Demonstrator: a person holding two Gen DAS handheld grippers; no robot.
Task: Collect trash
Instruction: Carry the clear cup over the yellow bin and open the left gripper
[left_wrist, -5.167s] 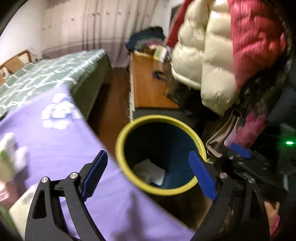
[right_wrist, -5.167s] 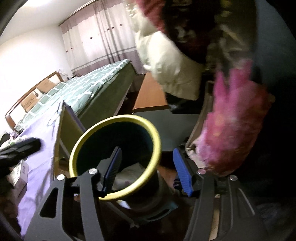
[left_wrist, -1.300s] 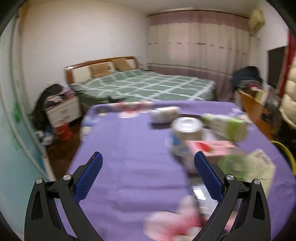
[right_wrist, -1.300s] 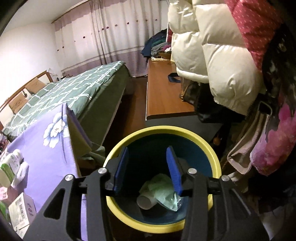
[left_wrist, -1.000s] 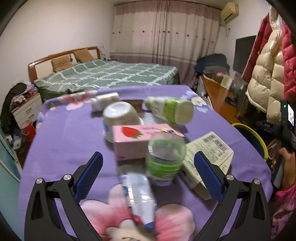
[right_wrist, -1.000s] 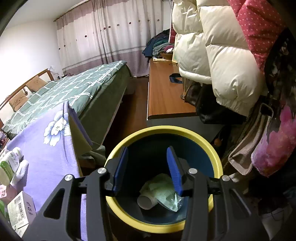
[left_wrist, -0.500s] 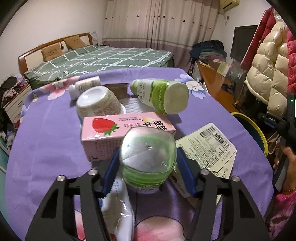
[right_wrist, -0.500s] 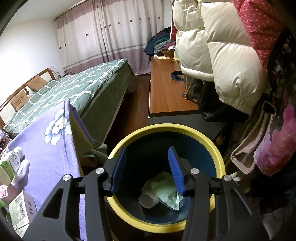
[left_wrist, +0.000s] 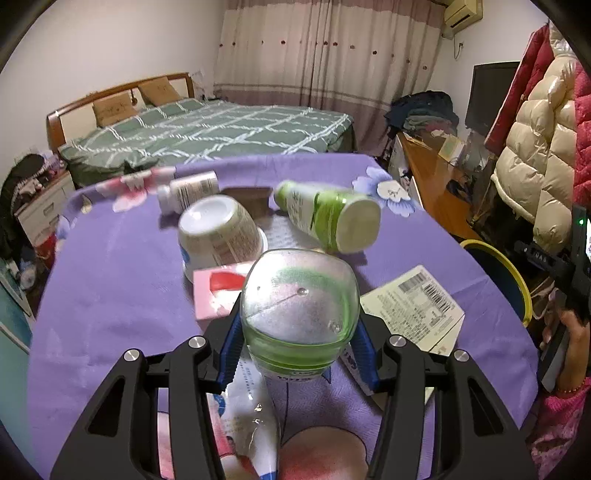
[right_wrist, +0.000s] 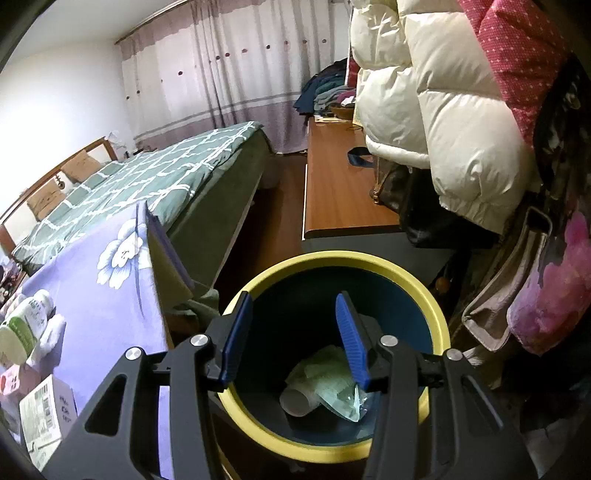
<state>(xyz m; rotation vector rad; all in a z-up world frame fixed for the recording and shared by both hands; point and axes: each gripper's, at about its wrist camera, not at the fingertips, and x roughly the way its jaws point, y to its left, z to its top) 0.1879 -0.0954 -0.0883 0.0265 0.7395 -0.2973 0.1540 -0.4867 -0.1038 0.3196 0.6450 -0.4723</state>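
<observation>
A clear plastic bottle with a green label (left_wrist: 299, 295) points its base at the camera, and my left gripper (left_wrist: 298, 343) is shut on it just above the purple tablecloth (left_wrist: 110, 295). Behind it lie a pink strawberry carton (left_wrist: 216, 291), a tipped white cup (left_wrist: 218, 236), a green-and-white bottle (left_wrist: 328, 218) and a barcoded white box (left_wrist: 413, 306). My right gripper (right_wrist: 291, 325) hangs open over the yellow-rimmed blue bin (right_wrist: 424, 291), nothing between its fingers. A cup and a crumpled green wrapper (right_wrist: 328, 384) lie in the bin.
A small white bottle (left_wrist: 188, 190) lies at the table's far side and a plastic wrapper (left_wrist: 247, 417) under the left gripper. The bin (left_wrist: 517, 280) stands off the table's right edge, next to a wooden desk (right_wrist: 340, 199) and hanging coats (right_wrist: 443, 110). A bed (left_wrist: 221, 129) lies beyond.
The left gripper's jaws went from wide open to shut on the green-labelled bottle, which now fills more of the view. The right gripper has stayed over the bin.
</observation>
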